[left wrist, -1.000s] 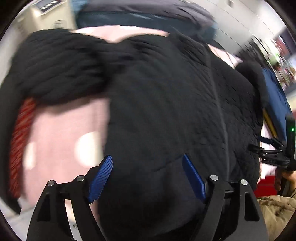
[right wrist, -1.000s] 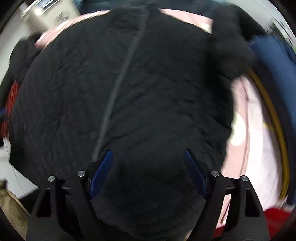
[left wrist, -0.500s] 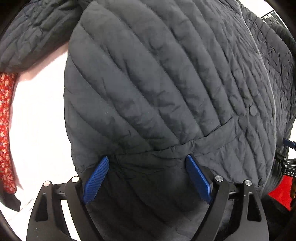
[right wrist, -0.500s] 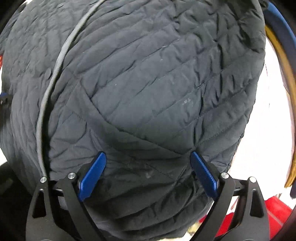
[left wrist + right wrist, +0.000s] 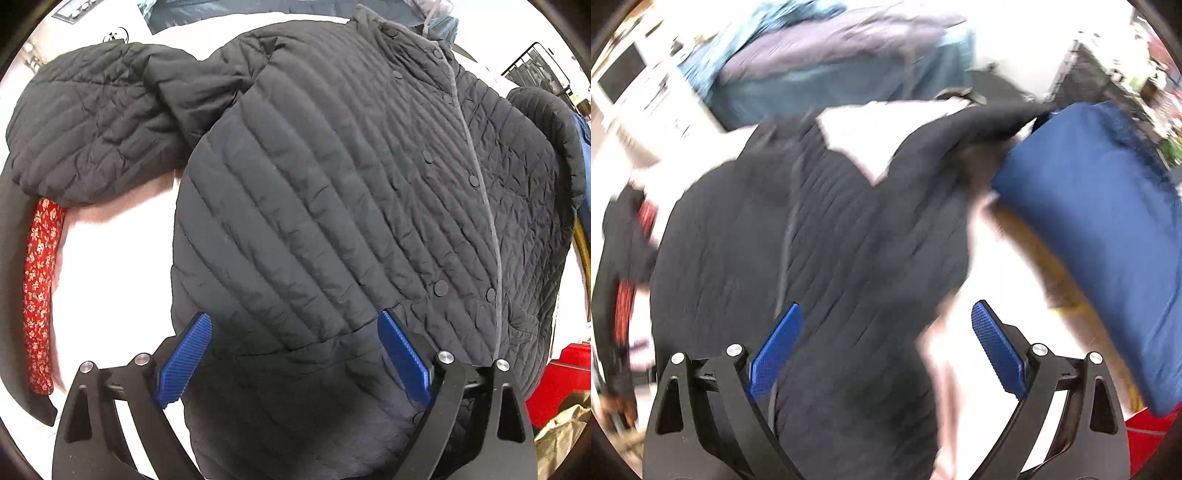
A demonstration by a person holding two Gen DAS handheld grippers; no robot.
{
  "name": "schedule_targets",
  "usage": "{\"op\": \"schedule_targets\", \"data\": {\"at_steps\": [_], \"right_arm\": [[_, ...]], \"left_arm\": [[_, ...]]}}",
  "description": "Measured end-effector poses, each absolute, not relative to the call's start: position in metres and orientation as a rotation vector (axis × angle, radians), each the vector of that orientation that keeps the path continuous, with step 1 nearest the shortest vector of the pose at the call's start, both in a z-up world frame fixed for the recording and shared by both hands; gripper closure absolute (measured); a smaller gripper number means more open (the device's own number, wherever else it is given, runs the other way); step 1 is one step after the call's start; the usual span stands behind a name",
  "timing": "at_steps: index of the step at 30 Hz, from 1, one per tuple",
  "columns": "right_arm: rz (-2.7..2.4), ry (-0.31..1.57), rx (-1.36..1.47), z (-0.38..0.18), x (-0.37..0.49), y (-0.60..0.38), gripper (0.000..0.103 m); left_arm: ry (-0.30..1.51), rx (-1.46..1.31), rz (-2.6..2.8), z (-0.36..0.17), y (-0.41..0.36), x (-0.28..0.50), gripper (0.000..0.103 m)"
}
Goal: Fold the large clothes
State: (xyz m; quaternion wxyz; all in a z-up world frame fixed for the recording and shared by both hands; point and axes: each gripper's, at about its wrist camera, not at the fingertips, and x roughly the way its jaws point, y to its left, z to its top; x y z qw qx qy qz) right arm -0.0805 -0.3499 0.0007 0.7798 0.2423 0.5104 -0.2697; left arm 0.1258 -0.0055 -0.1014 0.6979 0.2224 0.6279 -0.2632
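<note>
Now both tools stand spread: the left tool (image 5: 291, 354), its jaws just opened wider, hangs above the dark quilted jacket (image 5: 332, 206) lying flat below it; the right tool (image 5: 886, 347) has lifted away, its view blurred, holding nothing.
</note>
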Motion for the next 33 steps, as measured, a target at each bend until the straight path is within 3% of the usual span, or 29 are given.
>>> {"op": "schedule_targets", "data": {"at_steps": [6, 14, 16, 17, 18, 20, 21, 26, 33], "right_arm": [[-0.727, 0.958, 0.949, 0.001, -0.101, -0.477, 0.011], [-0.687, 0.925, 1.172, -0.049, -0.046, -0.554, 0.011], [-0.655, 0.939, 1.181, -0.065, -0.030, -0.560, 0.018], [-0.645, 0.951, 1.180, -0.072, -0.022, -0.559, 0.029], [-0.641, 0.965, 1.180, -0.081, -0.014, -0.558, 0.053], [-0.632, 0.978, 1.190, -0.090, -0.007, -0.551, 0.079], [-0.612, 0.963, 1.199, -0.089, -0.006, -0.548, 0.086], [-0.580, 0.887, 0.934, -0.028, -0.012, -0.532, 0.094], [-0.671, 0.675, 0.778, 0.087, -0.115, -0.528, 0.098]], "left_arm": [[1.376, 0.520, -0.539, -0.111, 0.020, 0.114, 0.014], [1.408, 0.451, -0.423, -0.097, 0.063, 0.122, 0.014], [1.413, 0.451, -0.413, -0.094, 0.068, 0.121, 0.014], [1.412, 0.456, -0.410, -0.083, 0.081, 0.120, 0.014], [1.411, 0.459, -0.414, -0.080, 0.078, 0.120, 0.014], [1.407, 0.439, -0.437, -0.066, 0.072, 0.123, 0.014], [1.386, 0.442, -0.449, -0.054, 0.063, 0.127, 0.014], [1.238, 0.482, -0.467, 0.033, 0.018, 0.149, 0.014], [1.206, 0.124, -0.827, 0.226, -0.037, 0.160, 0.014]]}}
